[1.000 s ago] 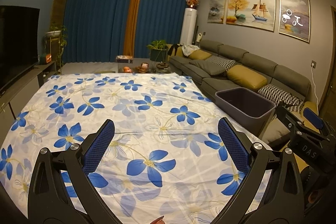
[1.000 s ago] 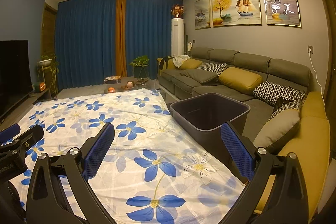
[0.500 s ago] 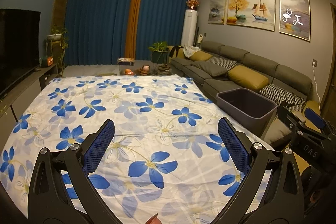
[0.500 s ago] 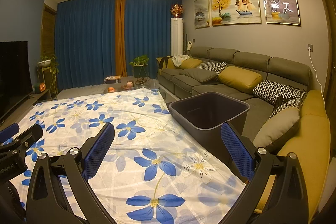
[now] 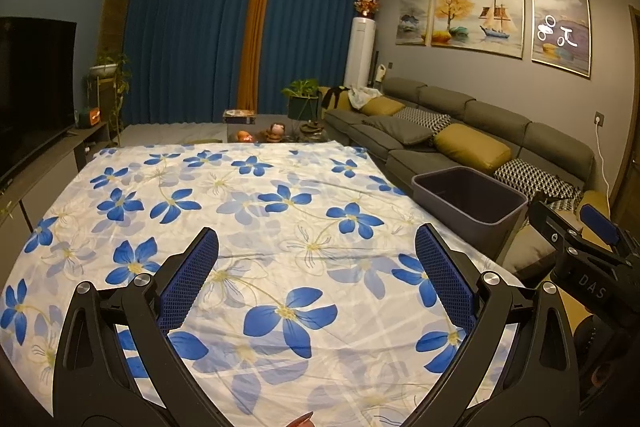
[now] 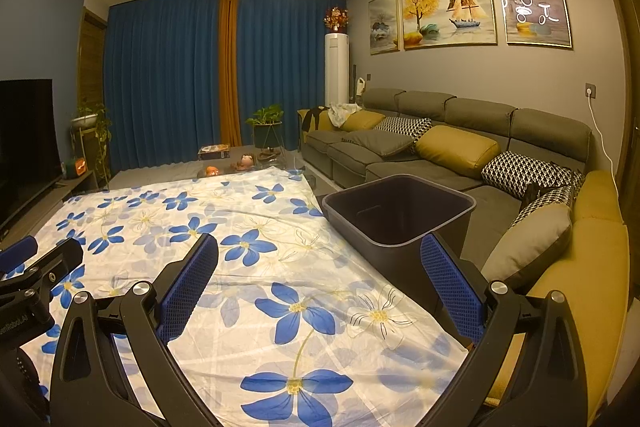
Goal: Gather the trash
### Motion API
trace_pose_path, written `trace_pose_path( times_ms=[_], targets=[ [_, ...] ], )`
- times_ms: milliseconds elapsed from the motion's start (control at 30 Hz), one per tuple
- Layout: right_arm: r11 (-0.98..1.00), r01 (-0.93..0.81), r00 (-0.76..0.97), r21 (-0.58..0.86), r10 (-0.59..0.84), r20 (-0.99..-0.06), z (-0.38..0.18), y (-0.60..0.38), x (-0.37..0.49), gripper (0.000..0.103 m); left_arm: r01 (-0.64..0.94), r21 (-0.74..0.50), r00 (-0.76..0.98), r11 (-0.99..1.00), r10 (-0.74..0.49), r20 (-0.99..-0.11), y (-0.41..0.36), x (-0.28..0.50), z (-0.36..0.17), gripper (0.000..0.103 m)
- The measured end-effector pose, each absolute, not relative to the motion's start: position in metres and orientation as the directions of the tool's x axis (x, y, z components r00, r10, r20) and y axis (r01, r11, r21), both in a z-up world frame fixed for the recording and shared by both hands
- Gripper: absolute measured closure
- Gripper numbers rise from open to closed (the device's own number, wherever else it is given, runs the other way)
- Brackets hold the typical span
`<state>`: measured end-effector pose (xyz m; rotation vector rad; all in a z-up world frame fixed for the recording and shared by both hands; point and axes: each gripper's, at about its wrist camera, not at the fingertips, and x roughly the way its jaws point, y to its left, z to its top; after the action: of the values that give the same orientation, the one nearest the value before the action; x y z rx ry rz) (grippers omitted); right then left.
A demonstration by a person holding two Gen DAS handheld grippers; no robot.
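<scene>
Over the floral cloth (image 5: 280, 211), the left gripper (image 5: 316, 279) gapes wide, empty; the bin (image 5: 468, 203) stands at the cloth's right edge. From the right wrist, the right gripper (image 6: 320, 287) is equally wide, empty, bin (image 6: 400, 215) just ahead.

Left claw (image 5: 316, 283) spread wide; right claw (image 6: 320, 287) likewise, both empty.

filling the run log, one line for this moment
left gripper open, empty | right gripper open, empty | dark grey plastic bin beside floral cloth
</scene>
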<state>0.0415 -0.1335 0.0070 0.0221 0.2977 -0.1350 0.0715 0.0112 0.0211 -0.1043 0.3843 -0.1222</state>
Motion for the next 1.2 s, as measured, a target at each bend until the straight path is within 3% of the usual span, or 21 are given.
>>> trace_pose_path(
  times_ms=[1200],
  targets=[
    [0.990,0.141,0.944,0.010,-0.131,-0.304,0.0016,-0.1326,0.0390,0.006,0.125,-0.124,0.913,0.984,-0.163,-0.375,0.0085,0.0739,0.0153,0.006]
  ],
)
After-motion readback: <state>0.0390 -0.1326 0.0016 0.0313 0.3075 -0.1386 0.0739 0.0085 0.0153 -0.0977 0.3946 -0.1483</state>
